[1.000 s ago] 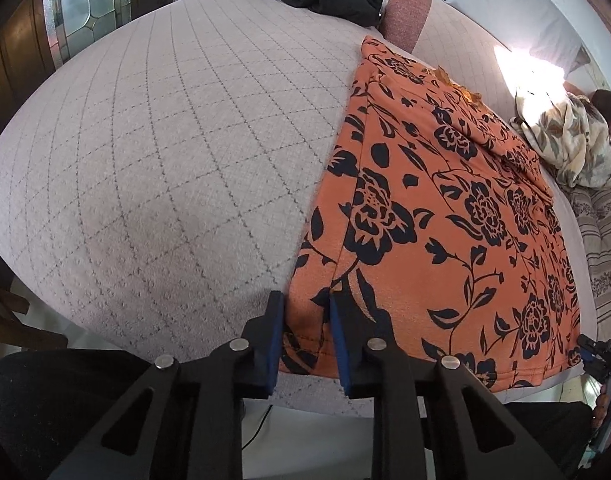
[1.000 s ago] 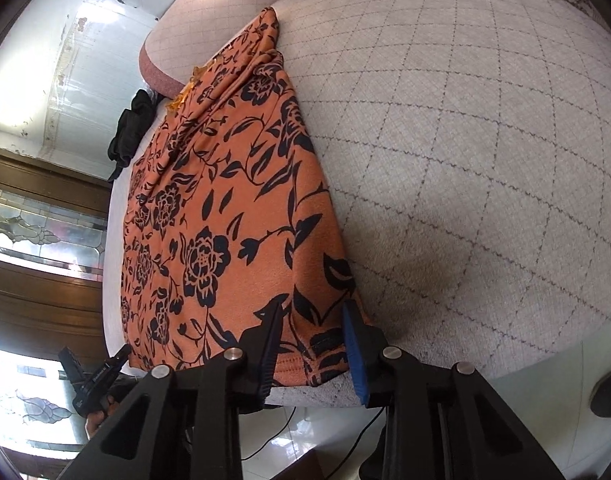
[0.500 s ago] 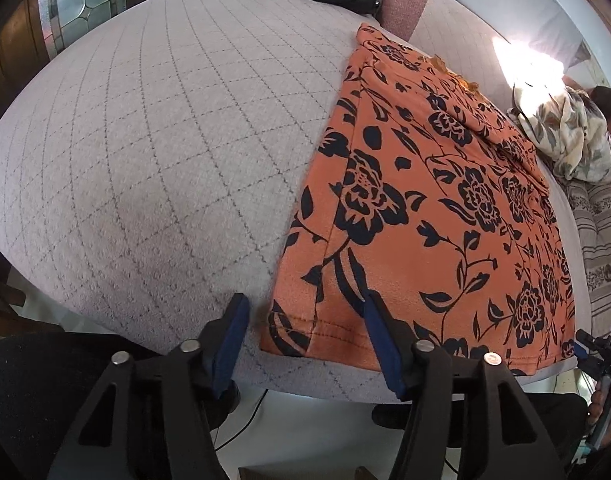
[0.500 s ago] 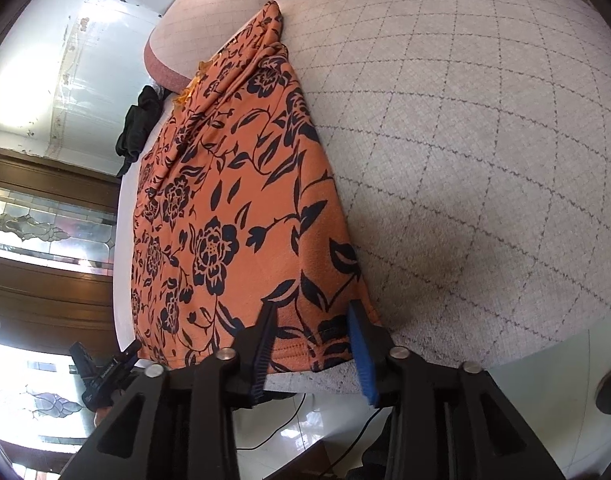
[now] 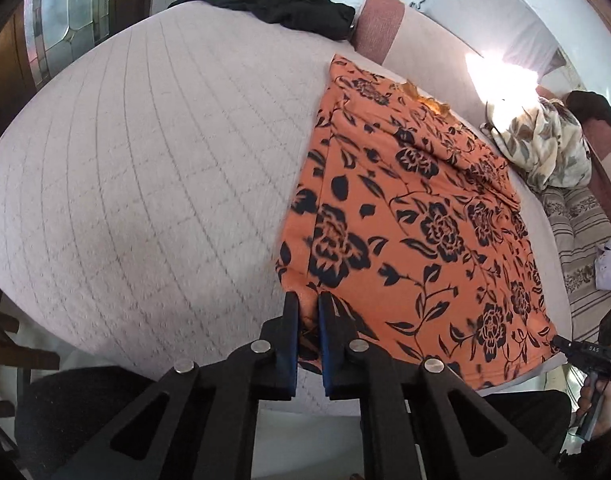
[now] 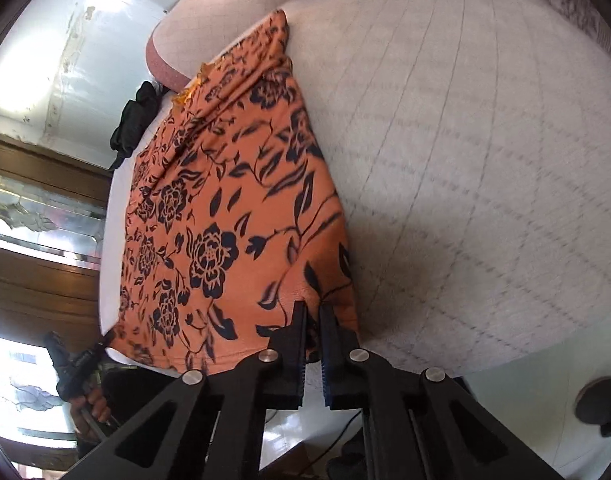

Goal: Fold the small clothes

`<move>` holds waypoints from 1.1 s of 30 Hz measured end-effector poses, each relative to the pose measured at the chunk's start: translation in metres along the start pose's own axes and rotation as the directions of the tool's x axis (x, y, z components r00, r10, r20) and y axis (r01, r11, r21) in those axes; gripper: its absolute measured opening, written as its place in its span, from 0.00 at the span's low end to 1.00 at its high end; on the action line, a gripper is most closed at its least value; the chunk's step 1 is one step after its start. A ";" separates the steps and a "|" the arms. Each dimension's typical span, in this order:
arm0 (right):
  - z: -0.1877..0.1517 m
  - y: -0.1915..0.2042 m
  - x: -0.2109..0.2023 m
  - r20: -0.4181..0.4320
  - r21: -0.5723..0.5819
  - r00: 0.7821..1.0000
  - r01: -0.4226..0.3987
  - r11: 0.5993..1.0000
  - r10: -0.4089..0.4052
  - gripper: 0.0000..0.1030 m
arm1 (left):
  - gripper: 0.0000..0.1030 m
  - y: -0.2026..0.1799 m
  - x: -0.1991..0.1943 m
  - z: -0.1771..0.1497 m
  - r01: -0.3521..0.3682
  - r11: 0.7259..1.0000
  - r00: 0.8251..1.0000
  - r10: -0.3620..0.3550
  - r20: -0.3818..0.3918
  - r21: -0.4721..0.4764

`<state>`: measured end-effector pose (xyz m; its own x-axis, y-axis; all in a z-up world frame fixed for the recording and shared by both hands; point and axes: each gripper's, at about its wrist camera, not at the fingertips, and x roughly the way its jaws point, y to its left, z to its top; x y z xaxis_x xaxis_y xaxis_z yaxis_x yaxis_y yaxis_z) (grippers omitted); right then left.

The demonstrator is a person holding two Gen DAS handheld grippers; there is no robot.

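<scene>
We've got wide bare mattress [image 5: 145,168] left of the orange garment [image 5: 405,220], free to cross. Far end's blocked: black clothes [image 5: 281,8], cream floral bundle [image 5: 545,144] w/ striped bedding [image 5: 577,232] rt.

A bed [image 5: 145,168] fills most of both views, covered by a pale grey quilted spread with a diamond grid of stitching. Its far end is closed by a padded headboard [image 5: 379,20] in dusty pink. Behind it stands a whitish wall [image 6: 105,32], stained and flaking in places, with a bright patch of sunlight [image 5: 501,76] falling at the head of the bed. Dark wooden panelling [image 6: 37,280] with leaded patterned glass panes [image 5: 57,28] runs along one side of the room, daylight glowing through. A striped bed covering [image 5: 577,240] lies along the other side. Below the bed edge, a pale glossy tiled floor [image 6: 517,392] shows, with a thin dark cable [image 6: 345,428] trailing across it
</scene>
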<state>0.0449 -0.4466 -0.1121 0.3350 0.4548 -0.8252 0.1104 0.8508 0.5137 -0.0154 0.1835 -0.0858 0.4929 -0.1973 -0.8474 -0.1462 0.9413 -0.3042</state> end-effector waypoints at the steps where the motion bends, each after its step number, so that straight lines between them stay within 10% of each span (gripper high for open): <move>1: 0.000 0.002 -0.001 0.002 -0.027 0.999 0.035 0.999 -0.035 0.11 | 0.09 0.000 0.004 0.000 -0.003 1.000 1.000 0.003 -0.007 0.004; 7: 0.001 0.001 0.003 -0.009 0.004 0.998 0.069 0.998 -0.069 0.71 | 0.10 -0.002 0.018 -0.008 -0.040 0.999 0.999 0.040 -0.033 0.011; 14: 0.003 0.001 0.023 -0.041 0.048 0.997 0.062 0.997 -0.060 0.67 | 0.32 0.007 0.017 -0.010 -0.070 0.997 0.997 0.069 -0.036 -0.022; 16: 0.001 0.006 0.025 -0.053 0.030 0.997 0.066 0.997 -0.064 0.11 | 0.43 0.008 0.020 -0.012 -0.063 0.997 0.997 0.061 -0.048 -0.039; 18: -0.001 0.004 0.027 -0.067 0.051 0.996 0.060 0.997 -0.056 0.10 | 0.43 0.005 0.026 -0.015 -0.061 0.998 0.996 0.060 -0.065 -0.024; 20: -0.001 0.005 0.025 -0.069 0.048 0.996 0.057 0.997 -0.054 0.08 | 0.09 0.001 0.029 -0.018 -0.064 0.998 0.996 0.065 -0.068 0.015; 29: 0.003 -0.001 0.002 -0.012 0.091 0.998 -0.068 0.994 0.069 0.07 | 0.10 0.007 0.024 -0.014 -0.024 0.999 0.998 0.021 -0.065 -0.044; 33: 0.004 -0.005 0.016 -0.039 0.125 0.998 -0.046 0.991 0.051 0.16 | 0.27 0.006 0.028 -0.016 -0.026 0.999 0.997 0.023 -0.076 -0.045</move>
<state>0.0532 -0.4444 -0.1273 0.3037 0.5075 -0.8064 0.2106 0.7896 0.5763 -0.0163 0.1788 -0.1181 0.4228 -0.1960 -0.8848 -0.1977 0.9329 -0.3011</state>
